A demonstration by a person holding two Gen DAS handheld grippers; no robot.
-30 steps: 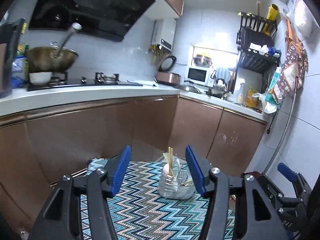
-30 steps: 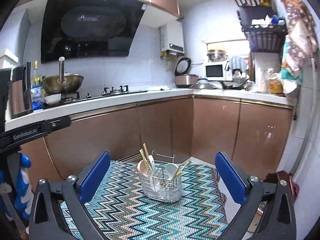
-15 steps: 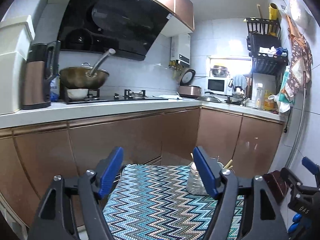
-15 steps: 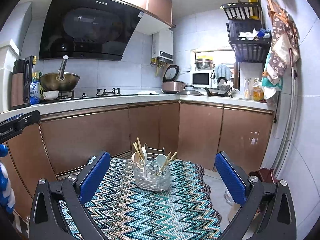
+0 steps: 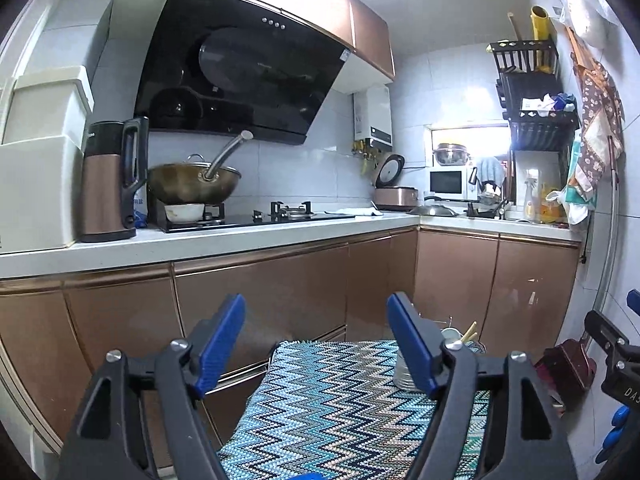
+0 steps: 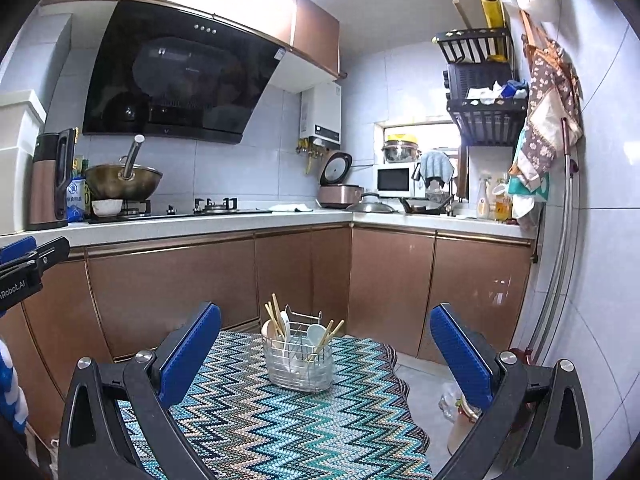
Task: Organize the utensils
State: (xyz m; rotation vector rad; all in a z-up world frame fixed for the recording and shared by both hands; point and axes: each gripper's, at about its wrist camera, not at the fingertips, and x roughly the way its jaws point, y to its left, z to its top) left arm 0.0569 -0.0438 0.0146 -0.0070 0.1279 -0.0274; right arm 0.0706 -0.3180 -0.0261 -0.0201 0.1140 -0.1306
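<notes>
We see a clear, wire-framed utensil caddy (image 6: 299,362) holding pale spoons and wooden chopsticks, standing on the zigzag-woven tablecloth (image 6: 280,432). Our left gripper (image 5: 316,346) has just spread its jaws and holds nothing; its right finger hides most of the caddy. Our right gripper (image 6: 326,354) gapes wide, empty. Glossy copper cabinets (image 6: 392,288) stand behind.

Domestic kitchen. Indicators: black range hood (image 6: 180,80) above a gas hob (image 6: 216,205) carrying a wok (image 6: 124,184); L-shaped white surface (image 6: 240,220) over copper-coloured cabinets (image 6: 392,280); microwave (image 6: 394,180), rice cooker (image 6: 340,190), wall-mounted water heater (image 6: 321,116), dish rack (image 6: 484,92).
</notes>
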